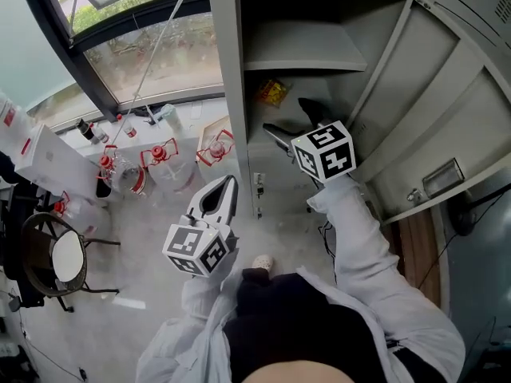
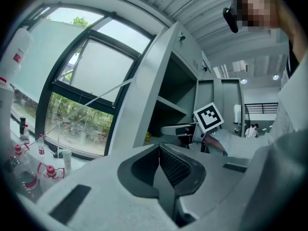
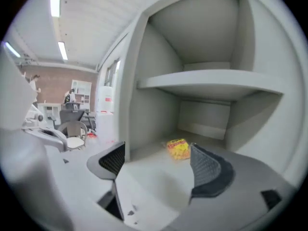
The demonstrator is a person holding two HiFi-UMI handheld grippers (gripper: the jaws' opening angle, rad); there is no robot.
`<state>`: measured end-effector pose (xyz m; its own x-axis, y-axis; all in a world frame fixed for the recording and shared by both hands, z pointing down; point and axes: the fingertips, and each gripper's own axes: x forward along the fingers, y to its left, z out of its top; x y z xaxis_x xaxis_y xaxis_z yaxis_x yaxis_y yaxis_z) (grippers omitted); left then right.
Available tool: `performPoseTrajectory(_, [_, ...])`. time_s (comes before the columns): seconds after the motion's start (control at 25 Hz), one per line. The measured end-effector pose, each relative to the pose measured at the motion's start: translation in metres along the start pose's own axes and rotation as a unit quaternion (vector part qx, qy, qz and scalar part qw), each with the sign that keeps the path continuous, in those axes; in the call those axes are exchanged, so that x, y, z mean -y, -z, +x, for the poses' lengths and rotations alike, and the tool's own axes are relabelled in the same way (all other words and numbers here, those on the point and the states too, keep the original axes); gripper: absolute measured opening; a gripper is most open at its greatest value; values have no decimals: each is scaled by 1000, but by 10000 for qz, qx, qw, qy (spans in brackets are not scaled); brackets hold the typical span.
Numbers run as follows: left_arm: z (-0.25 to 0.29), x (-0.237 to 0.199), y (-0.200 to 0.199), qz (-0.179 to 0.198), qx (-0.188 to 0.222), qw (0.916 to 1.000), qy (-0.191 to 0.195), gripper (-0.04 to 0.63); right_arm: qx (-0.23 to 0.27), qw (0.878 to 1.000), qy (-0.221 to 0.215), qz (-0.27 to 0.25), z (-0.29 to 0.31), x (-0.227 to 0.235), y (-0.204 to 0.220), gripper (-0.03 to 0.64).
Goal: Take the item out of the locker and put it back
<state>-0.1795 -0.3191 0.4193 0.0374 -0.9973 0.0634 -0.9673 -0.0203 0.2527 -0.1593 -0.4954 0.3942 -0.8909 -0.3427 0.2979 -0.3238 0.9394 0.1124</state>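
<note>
A small yellow snack packet (image 1: pixel 273 92) lies on the lower shelf inside the open grey locker (image 1: pixel 231 70). My right gripper (image 1: pixel 294 124) reaches into the locker mouth, just short of the packet, jaws wide and open. In the right gripper view the packet (image 3: pixel 179 148) rests on the shelf floor beyond my right gripper (image 3: pixel 156 160), apart from both pads, with nothing between them. My left gripper (image 1: pixel 230 183) hangs outside the locker, left of its frame, shut and empty. In the left gripper view its pads (image 2: pixel 166 163) meet, and the right gripper's marker cube (image 2: pixel 209 117) shows ahead.
An upper shelf (image 1: pixel 299 54) sits bare above the packet. The locker door (image 1: pixel 447 94) swings open to the right. Several red-capped bottles (image 1: pixel 160 154) stand on the floor by the window, and a chair (image 1: pixel 56 258) stands at the left.
</note>
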Motion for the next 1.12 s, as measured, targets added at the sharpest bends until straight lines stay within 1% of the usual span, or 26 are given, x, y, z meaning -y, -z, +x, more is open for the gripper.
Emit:
performPoseTrajectory(0.16, [-16, 30, 13, -81, -152, 9999, -4, 8, 32, 9987, -294, 420, -45, -20, 17, 408])
performPoseTrajectory(0.24, [-23, 44, 23, -103, -231, 9997, 1, 8, 23, 9983, -316, 493, -68, -28, 29, 408])
performPoseTrajectory(0.32, [-31, 57, 32, -104, -296, 9995, -4, 8, -34, 9971, -462, 600, -89, -41, 44, 407])
performPoseTrajectory(0.44, [-44, 75, 44, -127, -344, 9993, -46, 8, -2, 9918, -801, 995, -121, -67, 60, 407])
performPoseTrajectory(0.56, [-56, 89, 53, -130, -381, 9991, -88, 8, 131, 9879, -850, 1291, -153, -80, 68, 407])
performPoseTrajectory(0.68, [-69, 103, 57, -86, -385, 9992, -95, 8, 335, 9858, -749, 1467, -185, -87, 71, 404])
performPoseTrajectory(0.76, [-78, 112, 60, -51, -360, 9993, -90, 8, 487, 9857, -556, 1516, -207, -88, 74, 385])
performPoseTrajectory(0.88, [-89, 122, 64, -5, -325, 9995, -65, 8, 675, 9854, -190, 1548, -235, -89, 83, 300])
performPoseTrajectory(0.96, [-94, 127, 68, 14, -340, 9994, -61, 8, 779, 9836, 37, 1627, -250, -88, 91, 228])
performPoseTrajectory(1.0, [-97, 128, 71, 17, -351, 9994, -65, 8, 811, 9823, 118, 1686, -257, -87, 96, 206])
performPoseTrajectory(1.12, [-105, 133, 77, -22, -359, 9993, -81, 8, 884, 9791, 335, 1799, -278, -90, 108, 179])
